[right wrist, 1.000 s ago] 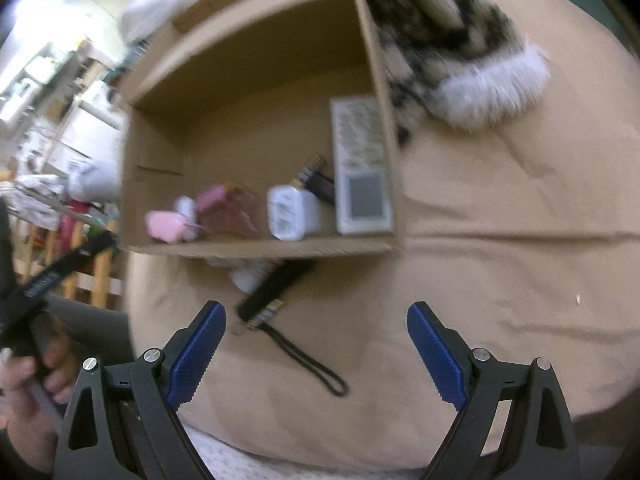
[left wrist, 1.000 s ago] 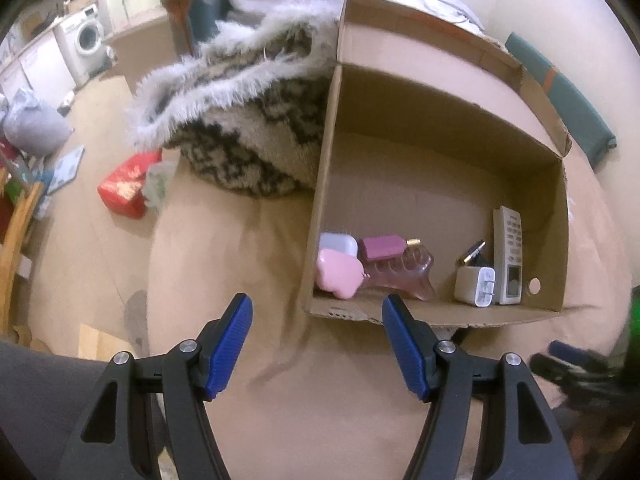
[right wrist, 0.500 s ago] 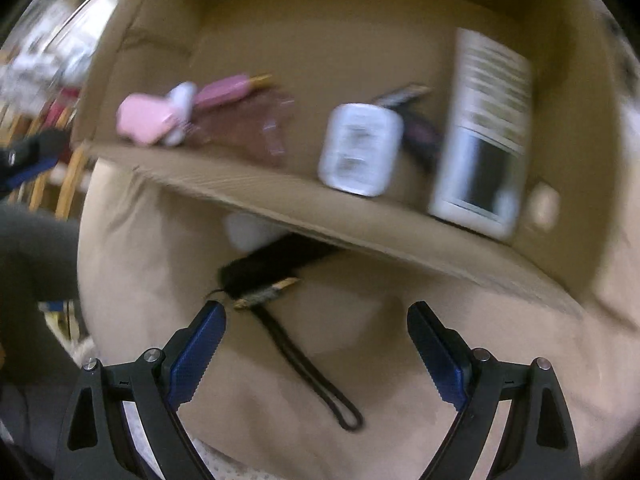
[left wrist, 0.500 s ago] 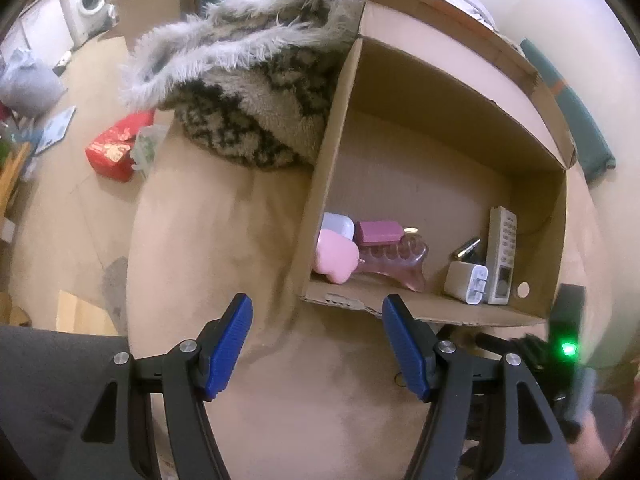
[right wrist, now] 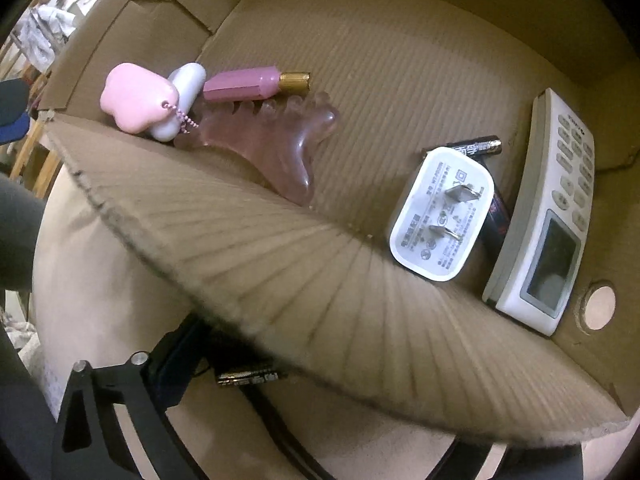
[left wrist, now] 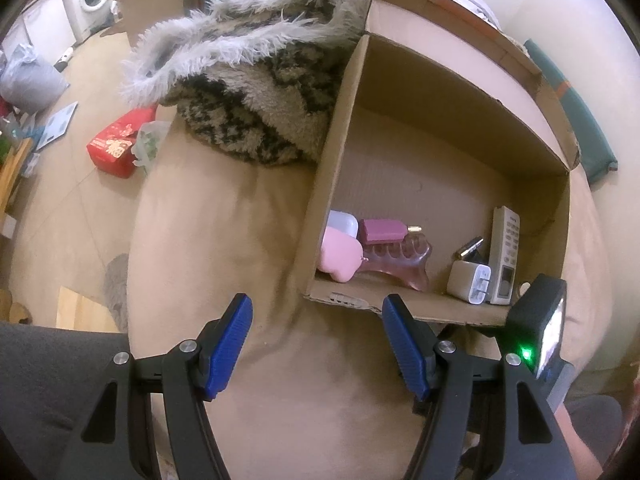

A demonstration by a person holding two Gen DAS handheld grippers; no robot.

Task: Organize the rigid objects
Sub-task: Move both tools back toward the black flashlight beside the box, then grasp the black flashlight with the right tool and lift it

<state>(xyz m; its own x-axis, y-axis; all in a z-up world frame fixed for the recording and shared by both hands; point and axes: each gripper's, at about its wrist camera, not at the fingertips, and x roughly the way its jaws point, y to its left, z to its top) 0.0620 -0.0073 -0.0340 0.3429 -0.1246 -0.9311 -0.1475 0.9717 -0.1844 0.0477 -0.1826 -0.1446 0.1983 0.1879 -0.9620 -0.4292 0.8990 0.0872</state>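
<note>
Where the cardboard box (right wrist: 280, 264) lies on the beige cushion (left wrist: 224, 248), its near wall hides most of a black strapped object (right wrist: 244, 378) that rests on the cushion just outside that wall; only a dark body, a small printed strip and a cord show beneath the box's edge; inside the box, against the near wall, a white plug adapter (right wrist: 442, 212) lies prongs up, touching a black battery (right wrist: 478, 146) behind it and a white remote control (right wrist: 548, 216) at its side; toward the box's other end sit a translucent pink comb (right wrist: 264, 140), a pink tube with a gold tip (right wrist: 256, 82), a pink paw-shaped charm (right wrist: 136, 98) and a white capsule case (right wrist: 180, 100), bunched together; the right gripper (right wrist: 304, 412) hangs over the near wall with one blue pad beside the strapped object, its other finger hidden by the cardboard, so I cannot tell whether it is parted or clamped; the left gripper (left wrist: 316, 344) hovers above the bare cushion outside the box's corner, jaws apart and empty; a furry patterned throw (left wrist: 256, 92) lies against the box's outer side.
</note>
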